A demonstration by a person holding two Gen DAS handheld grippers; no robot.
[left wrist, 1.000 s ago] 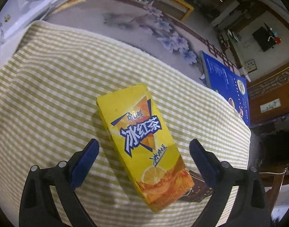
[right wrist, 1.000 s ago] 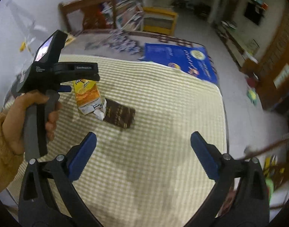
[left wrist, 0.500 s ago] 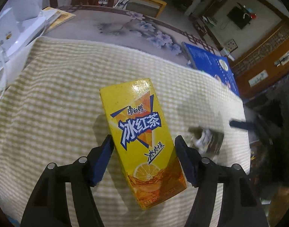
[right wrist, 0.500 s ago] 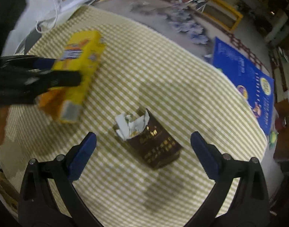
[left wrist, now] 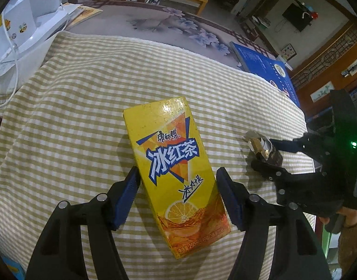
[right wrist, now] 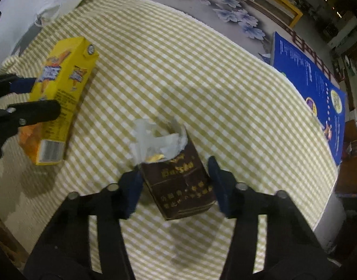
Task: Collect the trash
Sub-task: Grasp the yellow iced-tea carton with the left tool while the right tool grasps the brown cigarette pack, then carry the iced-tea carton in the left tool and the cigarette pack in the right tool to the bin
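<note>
Two pieces of trash sit on the green-and-white checked cloth (left wrist: 89, 98) over the tabletop, each w/ a tool around it. The left tool (left wrist: 177, 186) is clenched on the yellow iced-tea carton (left wrist: 176, 175) — blue pads pressed to both long sides, about mid-length, carton lying flat w/ its printed face up and its bottom end toward the camera. In the right wrist view the same carton (right wrist: 59, 93) lies at the left of the cloth, black fingers across it.

The right tool (right wrist: 175, 177) straddles the dark brown cigarette pack (right wrist: 180, 182), which lies near the cloth's middle w/ its torn top and crumpled silver-white liner pointing away. Left pad touches the pack's side; the right pad is just beside the other edge — can't tell if it's in full contact. From the left wrist view, the pack (left wrist: 263, 148) is right of the carton, apart from it, held at the tip of the right tool (left wrist: 267, 154).

Far right, a blue printed board (right wrist: 313, 79) rests on the floral tabletop (left wrist: 159, 25) beyond the cloth. White paper items and a white cable (left wrist: 12, 53) are at far left.
</note>
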